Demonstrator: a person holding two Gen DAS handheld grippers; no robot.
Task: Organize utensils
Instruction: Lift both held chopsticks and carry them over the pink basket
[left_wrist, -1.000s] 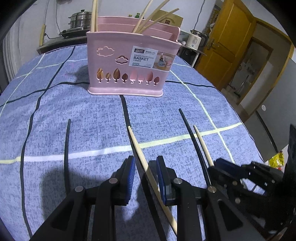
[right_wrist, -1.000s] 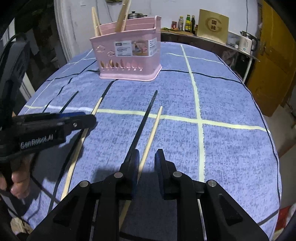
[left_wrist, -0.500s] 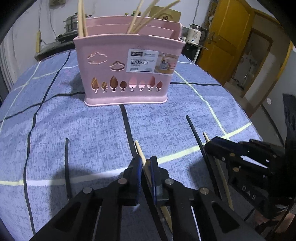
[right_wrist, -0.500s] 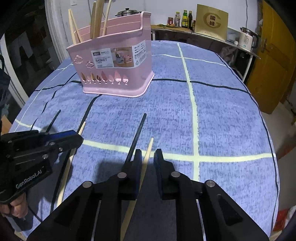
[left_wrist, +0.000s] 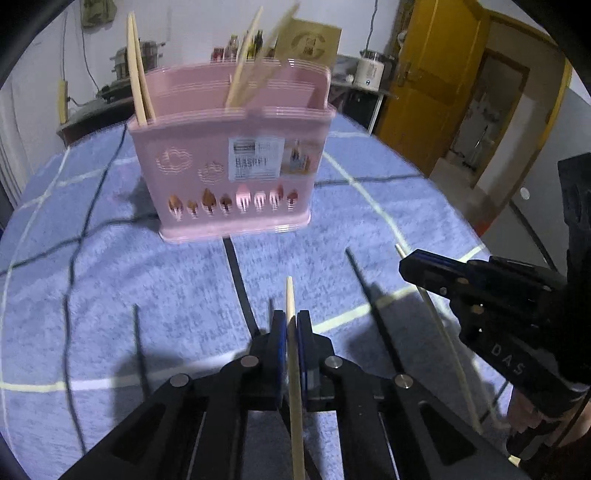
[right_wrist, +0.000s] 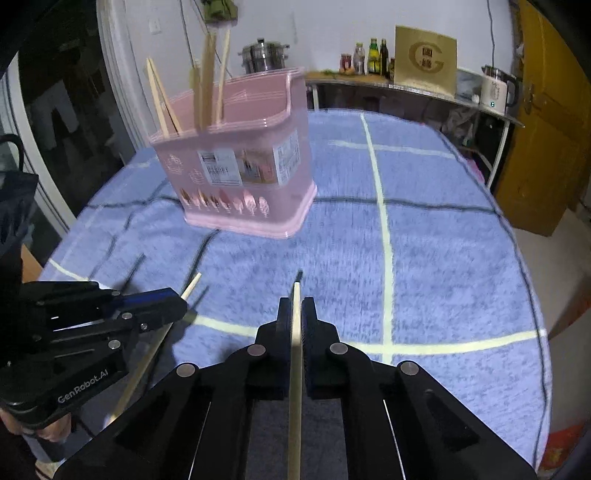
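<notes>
A pink utensil basket (left_wrist: 236, 166) stands on the blue cloth and holds several wooden chopsticks; it also shows in the right wrist view (right_wrist: 243, 170). My left gripper (left_wrist: 291, 326) is shut on a wooden chopstick (left_wrist: 293, 369), lifted off the cloth and pointing at the basket. My right gripper (right_wrist: 295, 314) is shut on another wooden chopstick (right_wrist: 294, 369), also lifted. Each gripper shows in the other's view: the right gripper (left_wrist: 417, 264) at the right, the left gripper (right_wrist: 177, 302) at the left.
Black chopsticks lie on the cloth: one (left_wrist: 373, 314) between the grippers, one (left_wrist: 140, 350) at the left. The table edge curves round on the right. A counter with a kettle (right_wrist: 495, 90), bottles and a pot stands behind the table.
Both grippers have closed on their wooden chopsticks and lifted them off the cloth. Both have moved nearer to the basket.
</notes>
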